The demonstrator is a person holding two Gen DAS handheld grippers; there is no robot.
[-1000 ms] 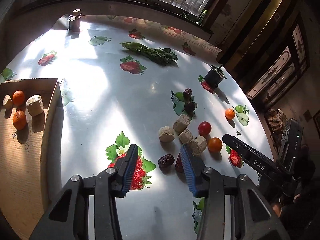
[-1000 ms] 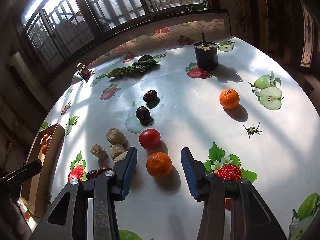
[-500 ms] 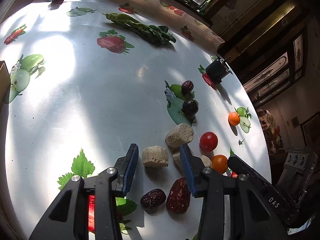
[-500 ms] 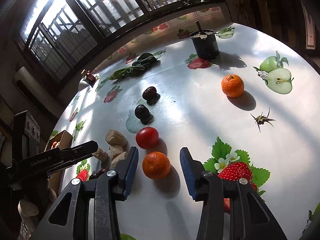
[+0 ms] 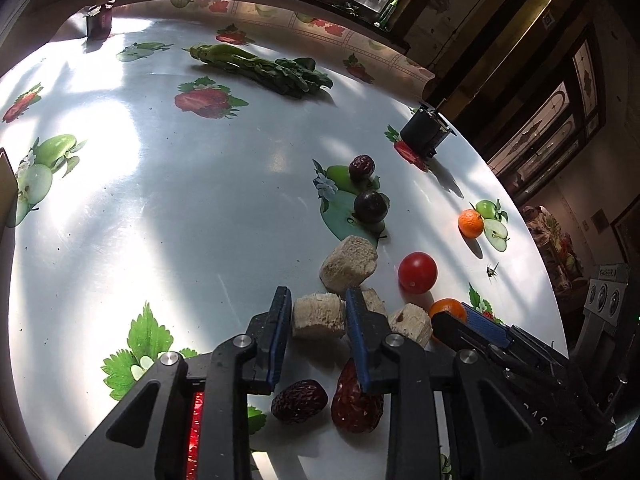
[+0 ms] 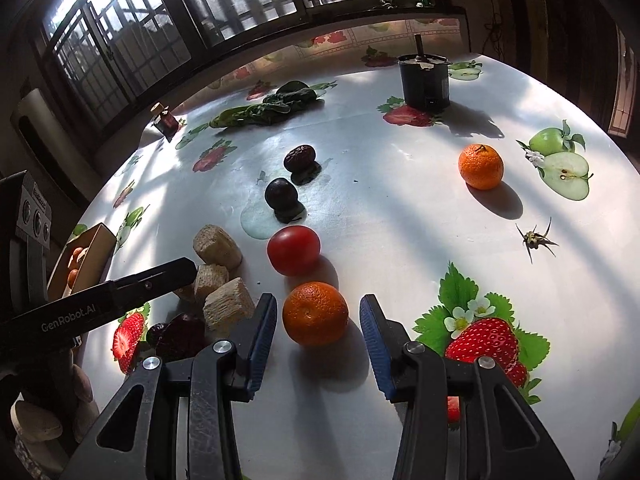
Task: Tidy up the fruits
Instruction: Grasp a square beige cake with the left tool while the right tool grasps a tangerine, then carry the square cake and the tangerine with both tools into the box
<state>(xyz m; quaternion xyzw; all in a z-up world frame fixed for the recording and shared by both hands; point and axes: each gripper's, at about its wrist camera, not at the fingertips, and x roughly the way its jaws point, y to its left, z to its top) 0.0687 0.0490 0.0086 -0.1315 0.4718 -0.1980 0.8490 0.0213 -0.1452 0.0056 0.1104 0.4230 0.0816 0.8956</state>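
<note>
My left gripper (image 5: 318, 322) has its jaws closing on a beige fibrous chunk (image 5: 318, 312), and both blue pads touch its sides. More beige chunks (image 5: 349, 264) lie just beyond and to the right. Two wrinkled dark red dates (image 5: 299, 400) rest under the fingers. My right gripper (image 6: 318, 340) stands open around a tangerine (image 6: 315, 312) on the tablecloth, with a gap on each side. Past it are a red tomato (image 6: 293, 250), a dark plum (image 6: 281, 195), another date (image 6: 300, 158) and a second tangerine (image 6: 480, 166).
A cardboard box (image 6: 94, 248) holding tangerines sits at the table's left edge. Leafy greens (image 5: 264, 68), a small bottle (image 5: 100, 20) and a black pot (image 6: 425, 80) stand towards the far side. The two grippers are close together over the fruit cluster.
My left gripper came forward and down from the box side to the beige chunks, and its jaws narrowed onto one. The right gripper sank a little around the tangerine, its opening unchanged.
</note>
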